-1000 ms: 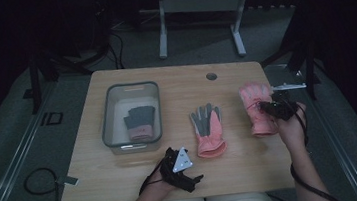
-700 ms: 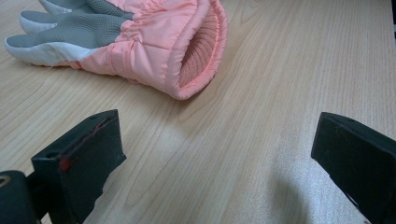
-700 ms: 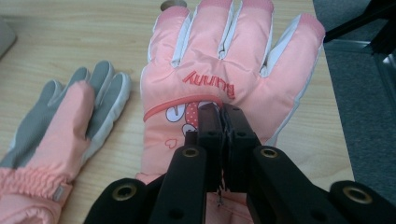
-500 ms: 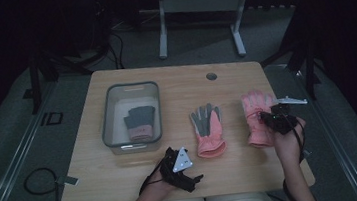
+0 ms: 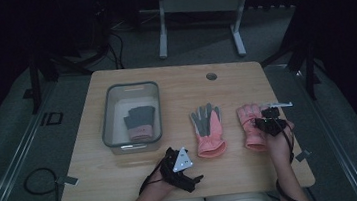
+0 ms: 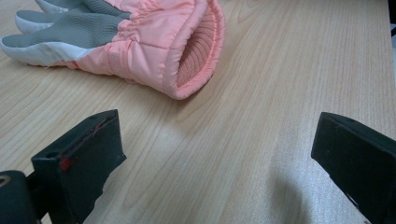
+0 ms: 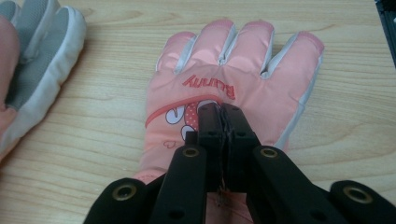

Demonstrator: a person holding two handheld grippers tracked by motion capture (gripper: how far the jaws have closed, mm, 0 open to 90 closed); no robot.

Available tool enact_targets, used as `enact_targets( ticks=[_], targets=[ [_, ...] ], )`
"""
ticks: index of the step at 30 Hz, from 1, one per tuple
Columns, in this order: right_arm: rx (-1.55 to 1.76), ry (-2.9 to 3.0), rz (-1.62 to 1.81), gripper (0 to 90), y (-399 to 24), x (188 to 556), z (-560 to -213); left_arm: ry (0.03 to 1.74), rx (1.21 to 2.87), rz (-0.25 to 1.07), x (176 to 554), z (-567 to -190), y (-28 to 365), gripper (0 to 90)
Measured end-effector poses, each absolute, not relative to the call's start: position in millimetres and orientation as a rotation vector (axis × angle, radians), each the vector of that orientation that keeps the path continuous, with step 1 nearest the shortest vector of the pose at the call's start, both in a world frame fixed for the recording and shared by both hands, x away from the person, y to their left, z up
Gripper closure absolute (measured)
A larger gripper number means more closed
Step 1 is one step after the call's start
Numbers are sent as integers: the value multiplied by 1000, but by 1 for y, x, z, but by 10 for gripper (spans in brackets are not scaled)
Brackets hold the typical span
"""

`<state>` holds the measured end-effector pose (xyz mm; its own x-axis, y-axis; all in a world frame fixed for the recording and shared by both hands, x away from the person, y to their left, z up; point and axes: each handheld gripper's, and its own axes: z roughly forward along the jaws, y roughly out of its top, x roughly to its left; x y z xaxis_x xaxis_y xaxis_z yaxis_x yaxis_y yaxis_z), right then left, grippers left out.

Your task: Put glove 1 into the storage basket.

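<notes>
— What is seen of the surface and the room?
— A pale wooden table (image 5: pixel 140 185) is set on grey carpet; the background is dark, and a metal frame (image 5: pixel 197 8) is seen at the upper centre.

— And containers?
— A clear bin (image 5: pixel 108 123) at centre left; one grey-and-pink glove (image 5: pixel 140 123) is laid in it.

— The tongs?
— The right gripper (image 7: pixel 220 116) is clamped on the pink glove (image 7: pixel 233 88) at centre right. The left gripper (image 6: pixel 210 154), at lower centre, is spread wide over bare wood, near the middle glove (image 6: pixel 140 42).

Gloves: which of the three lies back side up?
The right-hand glove under the right gripper: plain pink back with a printed picture. The middle glove and the one in the bin show grey palms.
</notes>
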<state>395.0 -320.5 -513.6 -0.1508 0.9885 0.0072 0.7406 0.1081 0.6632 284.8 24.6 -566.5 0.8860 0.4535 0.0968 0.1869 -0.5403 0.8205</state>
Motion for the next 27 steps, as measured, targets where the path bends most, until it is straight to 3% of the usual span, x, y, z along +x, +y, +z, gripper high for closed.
enact_targets(
  ticks=[10, 17, 21, 27],
  targets=[
    [1625, 2017, 773, 830, -328, 395, -509, 466, 2145, 364, 285, -567, 25, 17],
    [1462, 2115, 788, 681, -335, 395, -492, 465, 2147, 366, 285, -567, 24, 17],
    [1424, 2169, 739, 617, -336, 397, -498, 465, 2144, 365, 285, -567, 25, 17],
    [1438, 2177, 713, 627, -339, 400, -519, 469, 2147, 362, 286, -567, 24, 17]
  ],
)
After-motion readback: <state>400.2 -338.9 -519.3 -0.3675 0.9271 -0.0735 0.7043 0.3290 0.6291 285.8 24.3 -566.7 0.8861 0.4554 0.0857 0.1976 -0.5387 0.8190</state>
